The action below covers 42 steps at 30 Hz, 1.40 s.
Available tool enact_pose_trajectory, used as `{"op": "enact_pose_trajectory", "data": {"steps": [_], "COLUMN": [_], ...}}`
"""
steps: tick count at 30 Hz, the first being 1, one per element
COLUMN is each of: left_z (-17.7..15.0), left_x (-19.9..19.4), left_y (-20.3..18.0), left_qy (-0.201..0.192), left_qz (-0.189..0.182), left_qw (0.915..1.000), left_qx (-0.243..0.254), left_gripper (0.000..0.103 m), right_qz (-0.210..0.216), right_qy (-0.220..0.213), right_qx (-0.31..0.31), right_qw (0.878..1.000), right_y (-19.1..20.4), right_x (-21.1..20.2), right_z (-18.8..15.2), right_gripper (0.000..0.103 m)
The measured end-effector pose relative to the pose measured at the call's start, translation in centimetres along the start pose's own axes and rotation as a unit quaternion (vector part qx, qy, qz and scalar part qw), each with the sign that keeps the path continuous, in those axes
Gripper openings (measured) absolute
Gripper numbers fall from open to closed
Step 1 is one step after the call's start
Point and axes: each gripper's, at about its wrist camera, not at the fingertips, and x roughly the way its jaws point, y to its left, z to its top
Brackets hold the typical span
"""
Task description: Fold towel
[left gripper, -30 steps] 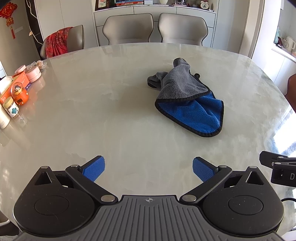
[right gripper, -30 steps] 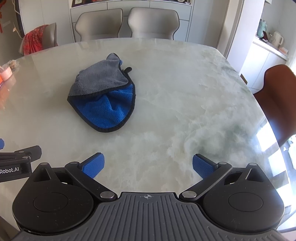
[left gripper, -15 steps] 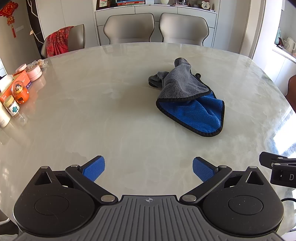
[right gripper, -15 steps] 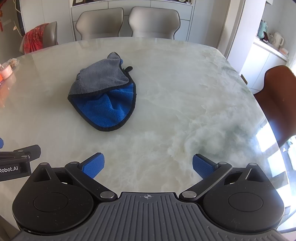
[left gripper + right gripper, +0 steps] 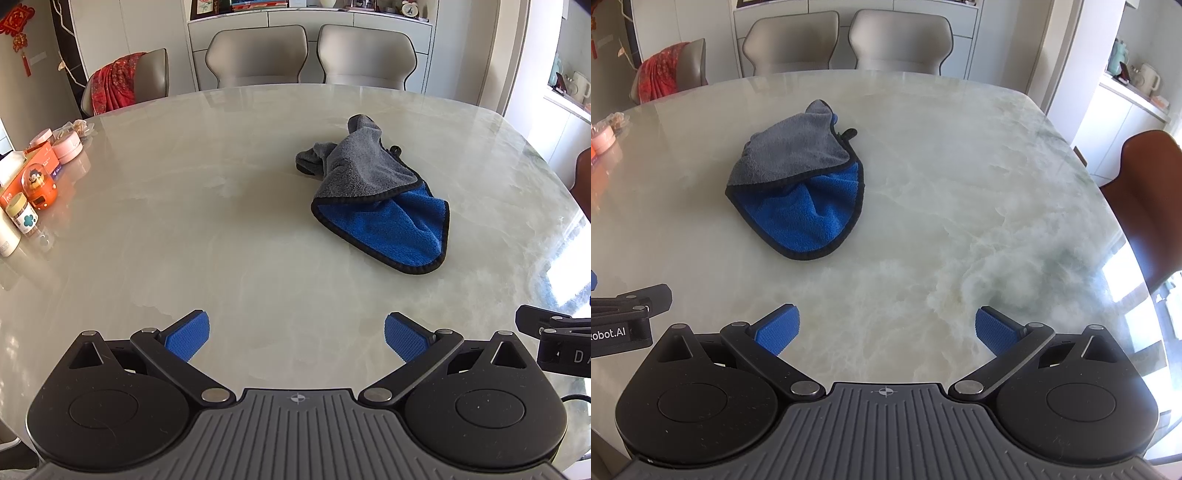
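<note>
At the far left of the pale marble desk (image 5: 155,236) we see a cluster of small items along the edge: a white-lidded jar (image 5: 23,213), an orange toy with a clear dome (image 5: 38,186), an orange box (image 5: 28,167) and two round pink tins (image 5: 67,147). Behind them, a chair draped with a red patterned cloth (image 5: 115,88) stands at the desk's far side.

Low in the foreground, our left tongs (image 5: 295,334) hang above the near part of the desk with their blue-padded fingers spread wide apart, gripping nothing. Two grey chairs (image 5: 309,55) sit side by side at the far edge, in front of white cabinets.

Right of centre in the left wrist view lies the towel (image 5: 380,206), crumpled in a loose heap on the desk, well apart from both tongs. Its grey face is flopped over the far half and its blue face shows on the near half, with a black hem curving around the edge. In the right wrist view the same towel (image 5: 798,192) sits left of centre.

Our right tongs (image 5: 886,330) are also spread wide and empty, poised over bare marble near the desk's front edge. The two tools sit side by side, each one's black body showing at the edge of the other's view. At the far right, a brown chair (image 5: 1148,199) stands against the desk's sunlit rim.
</note>
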Motion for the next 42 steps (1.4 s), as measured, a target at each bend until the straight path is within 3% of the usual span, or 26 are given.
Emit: {"op": "enact_pose_trajectory", "data": {"steps": [24, 34, 42], "left_z": [1.4, 2.6, 4.3], "left_x": [1.3, 2.5, 3.1], "left_y": [0.4, 1.2, 1.3], "left_qy": [0.008, 0.013, -0.011], "left_qz": [0.002, -0.005, -0.034], "left_qw": [0.9999, 0.9998, 0.9983], "left_qx": [0.011, 0.012, 0.047], "left_gripper": [0.103, 0.103, 0.103], "right_qz": [0.018, 0.053, 0.087], "right_qy": [0.011, 0.016, -0.002], "right_qx": [0.005, 0.027, 0.050], "right_qw": [1.000, 0.998, 0.995], "right_y": [0.3, 0.0, -0.2], "right_x": [1.3, 2.8, 3.1], "right_z": [1.5, 3.1, 3.6], "right_gripper": [0.103, 0.103, 0.103]}}
